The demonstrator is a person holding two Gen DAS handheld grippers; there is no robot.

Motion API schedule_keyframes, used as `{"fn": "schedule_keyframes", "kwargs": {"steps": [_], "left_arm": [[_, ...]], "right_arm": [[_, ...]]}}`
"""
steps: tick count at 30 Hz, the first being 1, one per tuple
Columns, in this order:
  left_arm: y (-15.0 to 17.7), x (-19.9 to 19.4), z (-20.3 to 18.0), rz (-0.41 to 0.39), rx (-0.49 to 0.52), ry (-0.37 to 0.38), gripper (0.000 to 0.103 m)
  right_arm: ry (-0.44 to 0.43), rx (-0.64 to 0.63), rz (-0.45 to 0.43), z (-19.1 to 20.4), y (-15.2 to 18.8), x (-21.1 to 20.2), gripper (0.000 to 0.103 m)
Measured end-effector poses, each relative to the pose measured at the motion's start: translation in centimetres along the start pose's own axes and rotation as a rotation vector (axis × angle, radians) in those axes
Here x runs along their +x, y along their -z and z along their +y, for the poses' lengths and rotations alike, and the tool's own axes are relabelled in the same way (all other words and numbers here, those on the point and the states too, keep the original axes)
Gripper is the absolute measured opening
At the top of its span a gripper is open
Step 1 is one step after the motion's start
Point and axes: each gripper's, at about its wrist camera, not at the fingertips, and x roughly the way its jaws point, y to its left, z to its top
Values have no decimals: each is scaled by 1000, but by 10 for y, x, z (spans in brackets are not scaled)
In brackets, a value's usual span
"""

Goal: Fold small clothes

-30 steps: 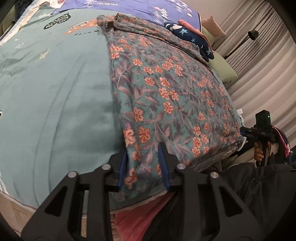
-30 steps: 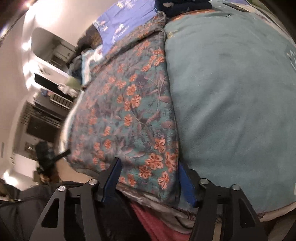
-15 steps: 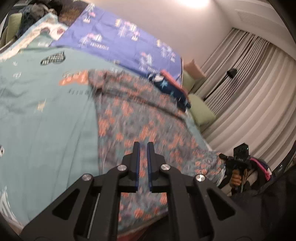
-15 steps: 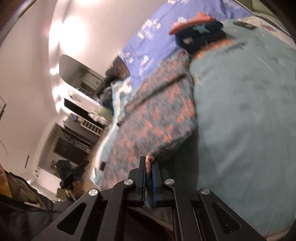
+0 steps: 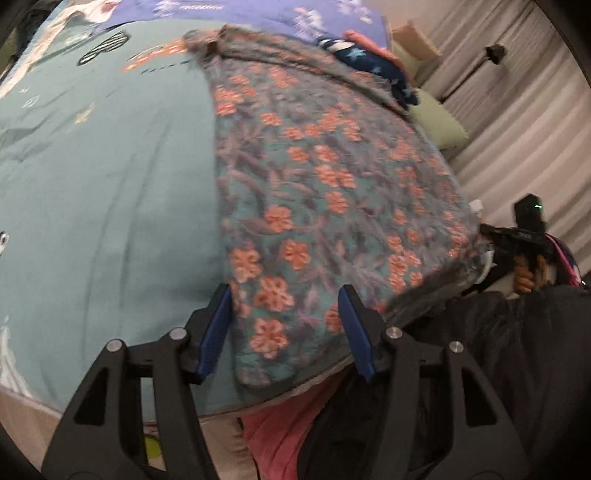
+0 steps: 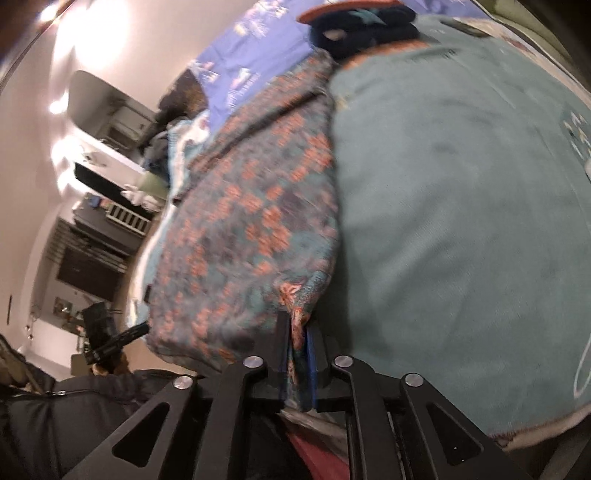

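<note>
A teal garment with orange flowers [image 5: 325, 192] lies spread on the teal bedspread [image 5: 103, 192]. My left gripper [image 5: 286, 328] is open, its blue-padded fingers astride the garment's near corner at the bed's front edge. My right gripper [image 6: 297, 358] is shut on the garment's other near corner [image 6: 295, 314], with cloth bunched between the pads. The garment stretches away across the bed in the right wrist view [image 6: 251, 206]. Each gripper shows at the edge of the other's view.
A folded dark blue and orange pile [image 5: 369, 62] lies at the far end of the garment. A purple sheet [image 5: 258, 14] and green pillow [image 5: 439, 122] lie beyond. Curtains [image 5: 524, 122] hang to the right. Shelves and furniture [image 6: 107, 206] stand left of the bed.
My left gripper, shut half a second ago, has opened and dropped back low over the garment's corner. My right gripper stays shut on its corner and has moved lower.
</note>
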Motion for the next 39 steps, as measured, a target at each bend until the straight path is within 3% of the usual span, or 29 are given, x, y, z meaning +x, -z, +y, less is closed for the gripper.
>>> {"fn": "schedule_keyframes", "kwargs": {"steps": [1,2,3,4,7,8,9,15,21,29,33,39], "left_arm": [[0,0,1,0,-14,12,56],[0,0,2,1,-23,16,37],[0,1,4,2,-31,17,14],[-1,1,8,1,-48,31,10],[-9,0,10,-49,-86,76,8],[-12,-2,9,-73,-88,86,8],[-16,-9,5,-119,-90,108,7],[-48,-43,-7,-317,-73,179,7],[-92,-66,-9,-494,-62,230,7],[-152,-68,-13,-595,-23,192,7],[-178,-68,-17,-624,-16,181,7],[-216,-60,-10,-647,-55,158,7]], "right_arm": [[13,8,11,-3,2,2,30],[10,13,18,-5,2,5,42],[-9,13,18,-5,3,6,45],[-29,8,19,-5,3,7,46],[-62,3,26,-4,0,14,43],[-64,0,28,-3,0,15,20],[-72,-3,26,-2,-2,15,5],[-271,-1,-139,7,-20,-22,4],[-371,-67,-267,34,-58,-43,5],[-289,-205,-454,86,-120,-50,6],[-212,-286,-478,107,-145,-37,6],[-198,-141,-528,92,-192,-25,6]]}}
